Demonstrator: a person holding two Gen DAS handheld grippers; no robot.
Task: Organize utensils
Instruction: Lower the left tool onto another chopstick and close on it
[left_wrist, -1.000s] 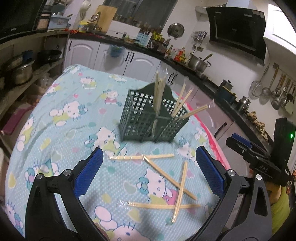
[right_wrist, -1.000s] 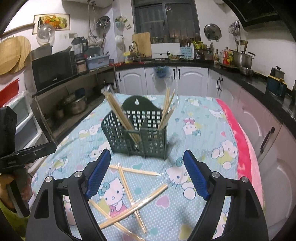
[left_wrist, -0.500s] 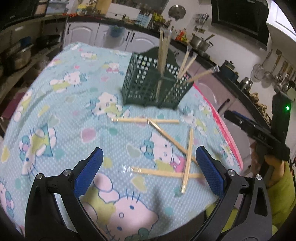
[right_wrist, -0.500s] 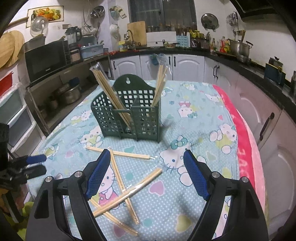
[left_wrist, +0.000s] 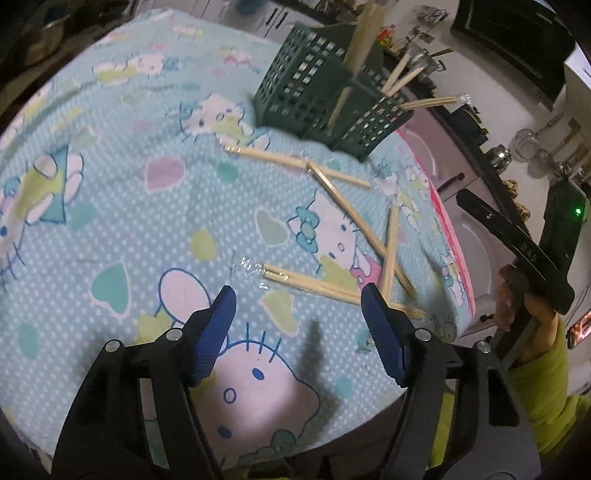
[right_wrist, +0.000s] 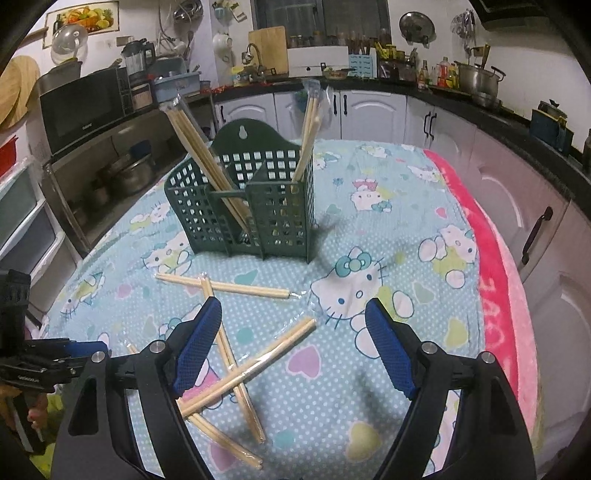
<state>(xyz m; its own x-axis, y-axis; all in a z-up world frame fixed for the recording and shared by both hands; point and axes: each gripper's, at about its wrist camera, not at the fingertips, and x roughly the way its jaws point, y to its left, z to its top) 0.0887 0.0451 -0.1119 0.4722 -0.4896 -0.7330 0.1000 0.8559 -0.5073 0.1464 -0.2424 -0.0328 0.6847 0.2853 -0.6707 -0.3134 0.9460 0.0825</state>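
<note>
Several plastic-wrapped pairs of wooden chopsticks (left_wrist: 334, 290) lie crossed on the cartoon-cat tablecloth (left_wrist: 122, 206). A dark green lattice holder (right_wrist: 255, 206) stands behind them with more wrapped chopsticks (right_wrist: 199, 147) upright in its compartments. My left gripper (left_wrist: 297, 295) hovers low over the nearest pair; its jaws are closing, the blue pads touch nothing and the pair lies just beyond the tips. My right gripper (right_wrist: 293, 308) hangs open above the crossed chopsticks (right_wrist: 251, 365), with nothing between its fingers. The right gripper (left_wrist: 517, 247) also shows at the right edge of the left wrist view.
The table's near edge (left_wrist: 369, 413) runs just below the left gripper. A pink towel strip (right_wrist: 491, 266) lies along the table's right side. White kitchen cabinets (right_wrist: 373, 114) and a cluttered black counter ring the room. A microwave (right_wrist: 83, 110) sits on a shelf at left.
The left gripper has sunk and tilted down toward the nearest chopstick pair, and its jaws have narrowed. The right gripper has dropped a little closer to the crossed chopsticks, still wide.
</note>
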